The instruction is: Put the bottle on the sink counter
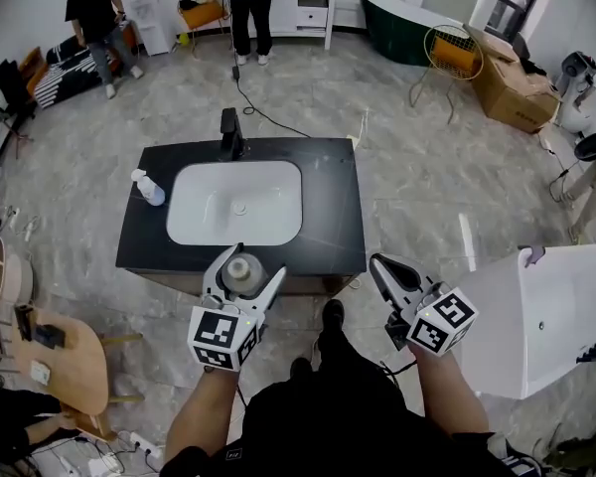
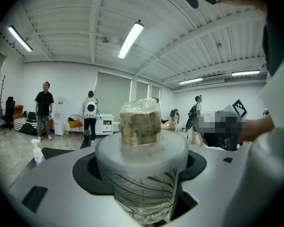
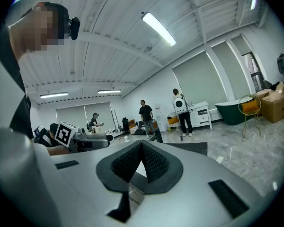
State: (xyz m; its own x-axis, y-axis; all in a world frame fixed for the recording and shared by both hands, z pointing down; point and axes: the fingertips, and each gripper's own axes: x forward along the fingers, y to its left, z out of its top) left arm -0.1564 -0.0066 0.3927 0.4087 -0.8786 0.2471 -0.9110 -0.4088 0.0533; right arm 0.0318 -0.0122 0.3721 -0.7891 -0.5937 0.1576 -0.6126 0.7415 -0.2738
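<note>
Bottle (image 1: 242, 274) is clamped in the left gripper (image 1: 248, 262), 1 jaw on each side of it. The left gripper view shows the bottle (image 2: 141, 174) upright: clear body with dark line print between the pads, wide white collar above them, brownish film-wrapped top above that.

Straight ahead of the left gripper is the front edge of the black sink counter (image 1: 333, 207). From the head view we can't tell whether the bottle is over the counter or just short of it, nor its height above it. Beyond it is the white basin (image 1: 236, 202), with the faucet (image 1: 230, 132) at the far side. A small spray bottle (image 1: 147, 187) stands ahead and to the left on the counter.

Right gripper (image 1: 379, 264) is off to the left gripper's right, past the counter's corner. Its jaws are together with nothing between them (image 3: 141, 150).

Risks as we see them:
- Letting go before the bottle is fully over the counter would cause a drop to the floor.
- The front strip between edge and basin looks narrow, so a base half on the basin rim would tip it in.
- The wide collar makes it top-heavy, so a tilted set-down could topple it.
- Clear space looks widest ahead and to the right.
</note>
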